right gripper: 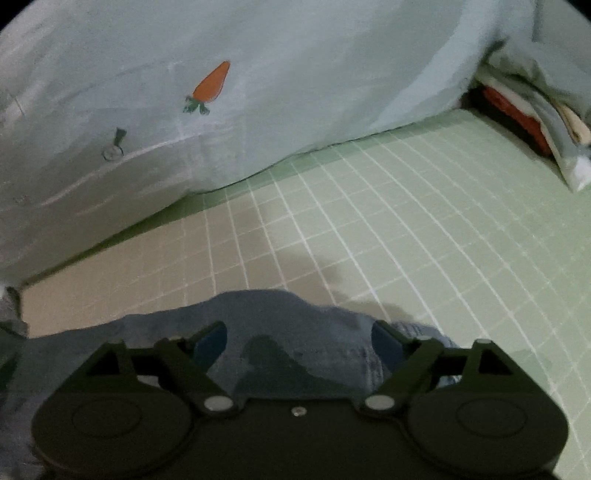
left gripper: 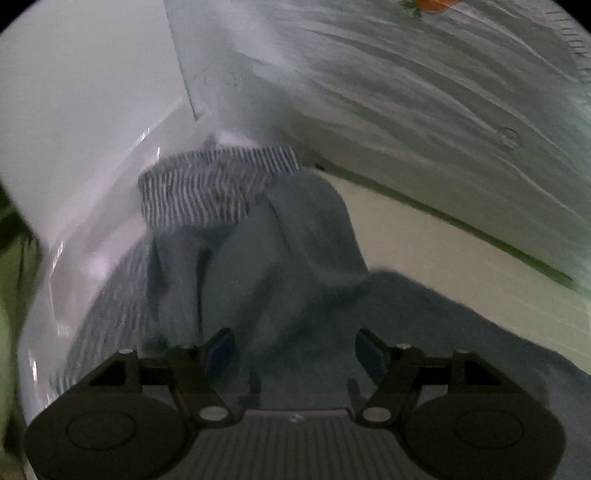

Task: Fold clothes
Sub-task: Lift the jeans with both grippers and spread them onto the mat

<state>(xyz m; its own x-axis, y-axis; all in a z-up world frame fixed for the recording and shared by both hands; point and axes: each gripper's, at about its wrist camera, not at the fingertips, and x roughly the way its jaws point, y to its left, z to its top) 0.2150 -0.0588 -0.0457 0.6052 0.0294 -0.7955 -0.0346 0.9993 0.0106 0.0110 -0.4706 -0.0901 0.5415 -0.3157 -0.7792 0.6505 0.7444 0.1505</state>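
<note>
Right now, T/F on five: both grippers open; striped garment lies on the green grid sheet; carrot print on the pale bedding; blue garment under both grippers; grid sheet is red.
1. Both grippers open: true. The left gripper and the right gripper both show spread jaws.
2. Striped garment on the grid sheet: false, it lies beside the blue garment by a white surface.
3. Carrot print on the pale bedding: true.
4. Blue garment under both grippers: true.
5. Grid sheet red: false, green.

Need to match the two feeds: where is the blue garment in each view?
Left wrist: blue garment fills the centre and bottom, running out beyond the open jaws.
Right wrist: blue garment along the bottom edge, between the open jaws.
Shared landmark: carrot print, at top right in the left view.
</note>
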